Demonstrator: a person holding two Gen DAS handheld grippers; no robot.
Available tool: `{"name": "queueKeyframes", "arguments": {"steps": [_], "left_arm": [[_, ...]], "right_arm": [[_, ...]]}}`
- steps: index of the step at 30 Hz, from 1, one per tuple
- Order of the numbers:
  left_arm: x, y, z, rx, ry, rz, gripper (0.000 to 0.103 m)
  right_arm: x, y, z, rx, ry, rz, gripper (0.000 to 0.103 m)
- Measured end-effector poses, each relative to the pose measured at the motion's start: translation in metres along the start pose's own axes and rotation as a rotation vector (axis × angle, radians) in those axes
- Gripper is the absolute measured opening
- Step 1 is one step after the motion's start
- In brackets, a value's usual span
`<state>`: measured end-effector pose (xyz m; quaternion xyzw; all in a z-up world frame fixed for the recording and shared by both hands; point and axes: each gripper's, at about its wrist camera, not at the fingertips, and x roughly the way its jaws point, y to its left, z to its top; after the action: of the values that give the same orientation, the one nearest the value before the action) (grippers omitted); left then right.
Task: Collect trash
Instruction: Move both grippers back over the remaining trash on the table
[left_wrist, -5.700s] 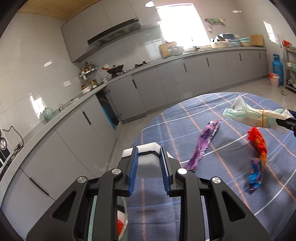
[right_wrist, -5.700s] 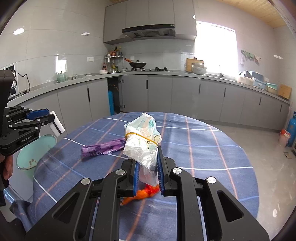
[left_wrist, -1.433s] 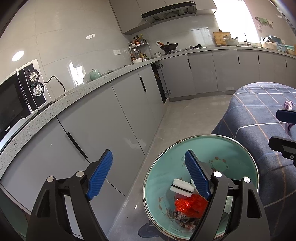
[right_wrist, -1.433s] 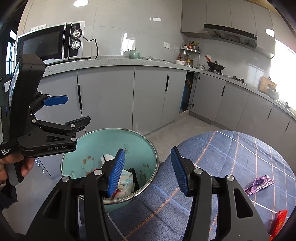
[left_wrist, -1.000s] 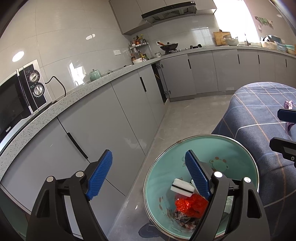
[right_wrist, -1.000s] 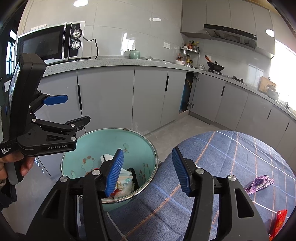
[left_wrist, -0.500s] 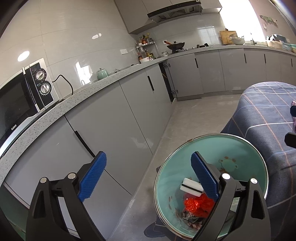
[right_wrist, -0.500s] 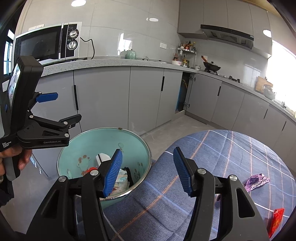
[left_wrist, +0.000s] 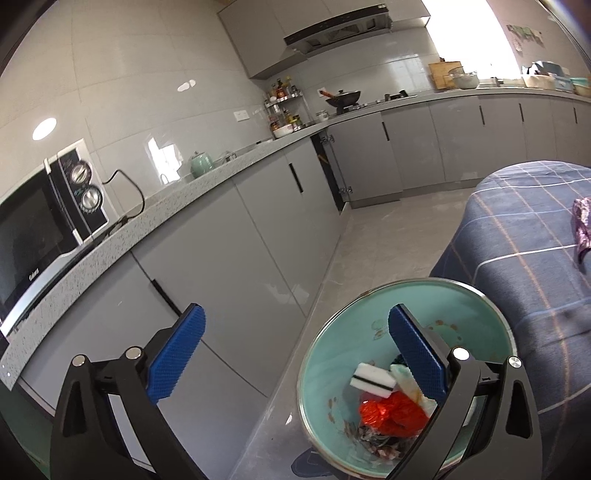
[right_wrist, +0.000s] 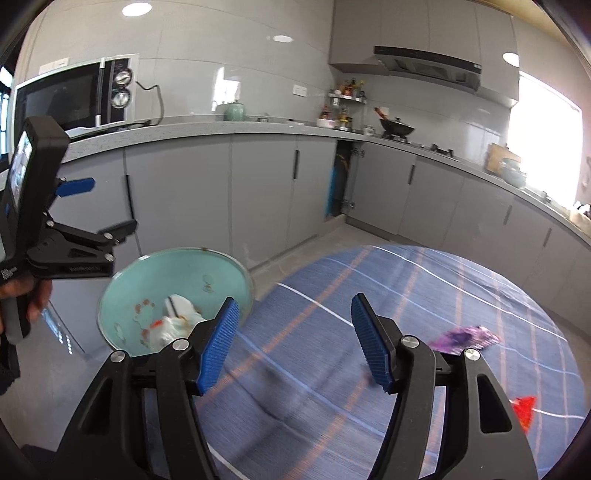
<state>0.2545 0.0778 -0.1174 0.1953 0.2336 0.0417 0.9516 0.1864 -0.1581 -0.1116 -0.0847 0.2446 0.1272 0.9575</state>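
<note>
Holding the left claw (left_wrist: 295, 310) spread wide apart and gripping nothing, low in the frame of the left wrist view, with its right blue pad overlapping the mouth of the teal bin (left_wrist: 332, 350) at lower right. Looking down into that bin and seeing trash gathered at the bottom: a white sponge (left_wrist: 373, 380) with a black stripe lying on top, a crumpled red bag (left_wrist: 391, 410) just below it, pale plastic tucked behind the pad, and dark scraps underneath. Holding the right claw (right_wrist: 294, 301) likewise wide apart and empty, low and central in the right wrist view, hanging over the near edge of the desk (right_wrist: 406, 295) in its blue checked cloth, with the bin standing just beside the desk at lower left. Leaving two pieces of trash lying on the cloth: a purple wrapper (right_wrist: 461, 338) at right of centre, and a red wrapper (right_wrist: 522, 411) nearer the lower right edge, the two well apart from the bin. Catching the cloth and the bin's contents somewhat blurred in the right wrist view. Showing a microwave (left_wrist: 37, 229) on the grey kitchen counter at far left, and a wok (left_wrist: 341, 98) on the stove at upper centre.
</note>
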Motion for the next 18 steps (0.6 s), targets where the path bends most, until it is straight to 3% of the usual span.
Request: {"name": "queueKeyframes", "arguments": {"steps": [9, 18], "left_arm": [[-0.020, -0.050, 0.022, 0.072, -0.052, -0.063, 0.098], [-0.045, -0.121, 0.042, 0.154, -0.106, -0.179, 0.098]], "right_arm": [[-0.035, -0.078, -0.035, 0.146, 0.077, -0.166, 0.065], [-0.064, -0.154, -0.086, 0.365, 0.187, -0.321, 0.067]]}}
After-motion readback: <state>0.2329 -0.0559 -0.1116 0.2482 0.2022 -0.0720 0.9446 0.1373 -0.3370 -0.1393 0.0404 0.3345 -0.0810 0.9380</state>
